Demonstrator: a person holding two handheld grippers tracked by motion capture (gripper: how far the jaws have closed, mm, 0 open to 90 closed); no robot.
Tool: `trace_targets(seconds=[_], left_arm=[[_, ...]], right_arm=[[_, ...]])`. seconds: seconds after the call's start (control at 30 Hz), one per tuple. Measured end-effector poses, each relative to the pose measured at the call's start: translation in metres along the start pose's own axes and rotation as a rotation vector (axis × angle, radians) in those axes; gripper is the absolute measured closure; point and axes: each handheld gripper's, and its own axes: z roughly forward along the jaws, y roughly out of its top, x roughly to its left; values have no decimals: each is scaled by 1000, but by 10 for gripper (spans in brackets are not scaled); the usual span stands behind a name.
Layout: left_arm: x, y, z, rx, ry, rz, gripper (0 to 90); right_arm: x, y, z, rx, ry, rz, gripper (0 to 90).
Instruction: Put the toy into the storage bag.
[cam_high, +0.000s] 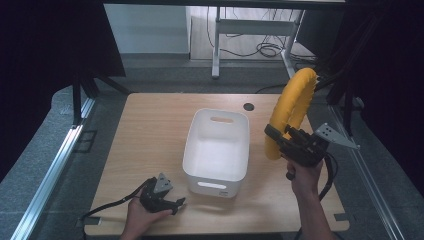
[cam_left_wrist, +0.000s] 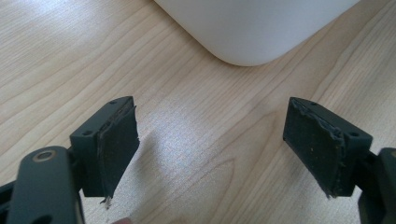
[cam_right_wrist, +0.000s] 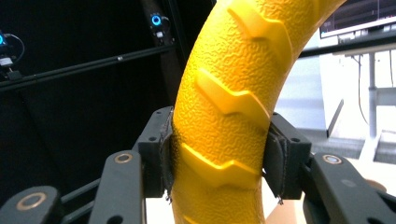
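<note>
The right gripper (cam_high: 278, 139) is clamped on the curved yellow textured rubber ring (cam_high: 292, 107), held upright just right of the white plastic bin (cam_high: 191, 145) (its open top lies leftward), while the left gripper (cam_high: 176, 204), jaws spread and empty, rests near the bin's near corner.

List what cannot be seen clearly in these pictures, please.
- Yellow ring, high view: its far side is out of sight, so a closed loop is unconfirmed.
- Yellow ring, right gripper view: both ends cut by the frame.
- White bin, left gripper view: one corner visible, the rest cut off by the top edge.
</note>
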Motion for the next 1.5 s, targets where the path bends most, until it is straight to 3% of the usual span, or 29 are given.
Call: trace_targets(seconds=[0.3, 0.8, 1.03, 1.23, 1.5], left_arm=[[0, 0, 0, 2, -2, 0, 183], [0, 0, 1, -1, -6, -4, 183], [0, 0, 0, 3, -5, -1, 183], [0, 0, 0, -4, -16, -6, 183], [0, 0, 0, 0, -9, -4, 184]], right_arm=[[22, 13, 7, -51, 7, -66, 502], [51, 31, 31, -115, 42, -88, 500], [65, 29, 49, -106, 55, -105, 500], [75, 23, 65, -108, 64, -78, 499], [88, 14, 83, -102, 77, -83, 498]])
